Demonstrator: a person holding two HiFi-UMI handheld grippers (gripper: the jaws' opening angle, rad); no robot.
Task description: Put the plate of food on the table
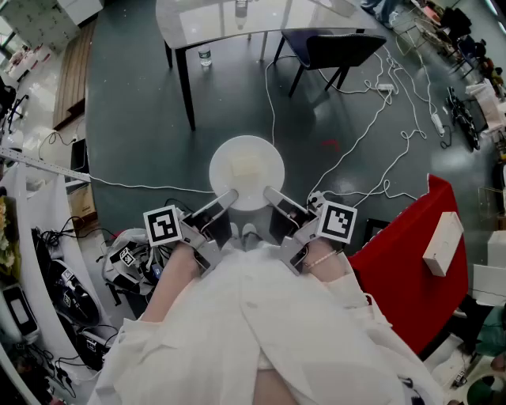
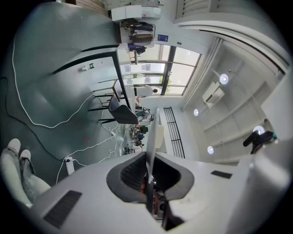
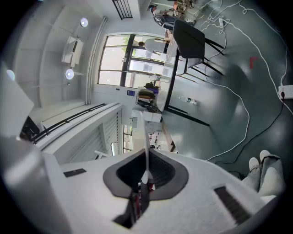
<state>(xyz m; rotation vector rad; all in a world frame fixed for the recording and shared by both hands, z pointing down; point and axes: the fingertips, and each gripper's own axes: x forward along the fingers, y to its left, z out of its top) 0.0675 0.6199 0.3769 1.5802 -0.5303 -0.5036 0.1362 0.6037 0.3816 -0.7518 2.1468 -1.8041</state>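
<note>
1 chair (image 1: 332, 49), cables (image 1: 273, 119), possibly cup (image 1: 205, 56) beyond plate (image 1: 247, 170)

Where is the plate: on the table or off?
Off. The left gripper and right gripper clamp the plate over the floor, short of the table.

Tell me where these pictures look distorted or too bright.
Head view: the plate is washed out to near white, so its food hardly shows, and the table edge bows. Left gripper view: black corners, bent lines, glaring window. Right gripper view: the same bending, window overexposed.
</note>
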